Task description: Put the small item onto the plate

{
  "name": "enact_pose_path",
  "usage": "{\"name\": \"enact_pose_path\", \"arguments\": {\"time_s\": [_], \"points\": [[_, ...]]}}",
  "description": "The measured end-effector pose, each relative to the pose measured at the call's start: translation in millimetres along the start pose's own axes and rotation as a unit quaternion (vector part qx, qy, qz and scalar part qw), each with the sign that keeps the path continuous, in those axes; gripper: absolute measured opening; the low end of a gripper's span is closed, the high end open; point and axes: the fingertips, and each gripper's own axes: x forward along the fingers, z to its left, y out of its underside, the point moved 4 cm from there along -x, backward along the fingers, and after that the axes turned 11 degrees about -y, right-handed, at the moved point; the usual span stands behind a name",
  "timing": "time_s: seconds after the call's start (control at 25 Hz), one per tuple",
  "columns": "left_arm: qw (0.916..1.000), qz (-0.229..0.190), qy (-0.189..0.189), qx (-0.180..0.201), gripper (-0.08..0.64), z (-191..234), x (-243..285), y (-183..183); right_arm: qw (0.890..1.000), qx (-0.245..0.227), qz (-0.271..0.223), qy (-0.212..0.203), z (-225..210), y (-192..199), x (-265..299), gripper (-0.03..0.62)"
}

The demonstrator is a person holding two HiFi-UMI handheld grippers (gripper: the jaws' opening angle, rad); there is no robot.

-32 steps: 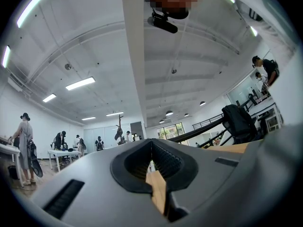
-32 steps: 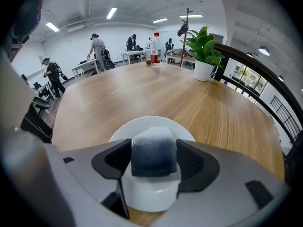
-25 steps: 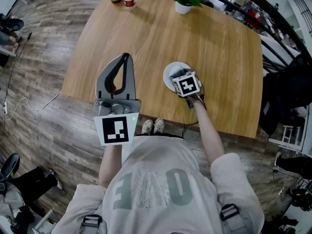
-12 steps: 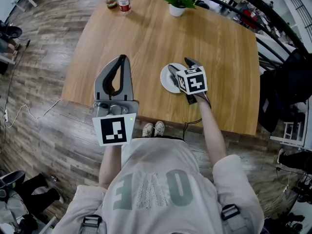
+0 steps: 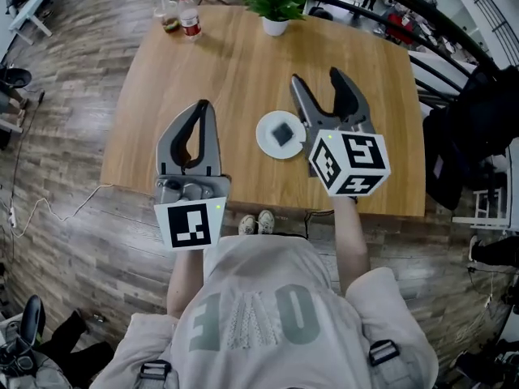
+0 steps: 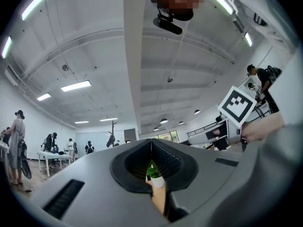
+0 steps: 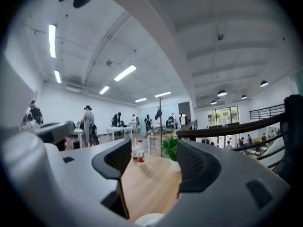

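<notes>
A small dark square item lies on the white plate near the front of the wooden table. My right gripper is held up above the table just right of the plate, jaws open and empty. In the right gripper view its fingers frame the tabletop, and the plate's rim shows at the bottom edge. My left gripper hovers over the table's front left with its jaws shut and nothing between them. In the left gripper view the tips meet.
At the table's far edge stand a potted plant, a red-labelled bottle and a glass. A dark railing runs along the right. The table's front edge is close to the person's feet.
The right gripper has lifted off the plate toward the camera and to the right, with jaws open; the small item now shows lying on the plate. The left gripper has barely moved.
</notes>
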Motion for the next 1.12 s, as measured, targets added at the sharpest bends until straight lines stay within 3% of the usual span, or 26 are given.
{"name": "enact_pose_path", "arguments": {"time_s": [0.16,0.28,0.4,0.52,0.72,1.12], "points": [[0.9998,-0.016,0.014,-0.002,0.009,-9,-2,-12,0.994,-0.002,-0.098,0.042,4,-40,-52,0.302],[0.999,-0.031,0.031,-0.005,0.009,-17,-2,-20,0.988,-0.031,-0.134,0.071,10,-55,-80,0.301],[0.9979,-0.044,0.048,-0.01,0.009,-27,1,-26,0.984,-0.054,-0.139,0.095,15,-59,-97,0.281],[0.9966,-0.053,0.062,-0.017,0.009,-36,3,-31,0.979,-0.066,-0.143,0.13,16,-58,-114,0.166],[0.9945,-0.06,0.082,-0.028,0.009,-56,12,-36,0.968,-0.078,-0.155,0.181,10,-57,-143,0.039],[0.9891,-0.077,0.116,-0.049,0.009,-84,11,-49,0.969,-0.081,-0.118,0.201,16,-30,-165,0.017]]}}
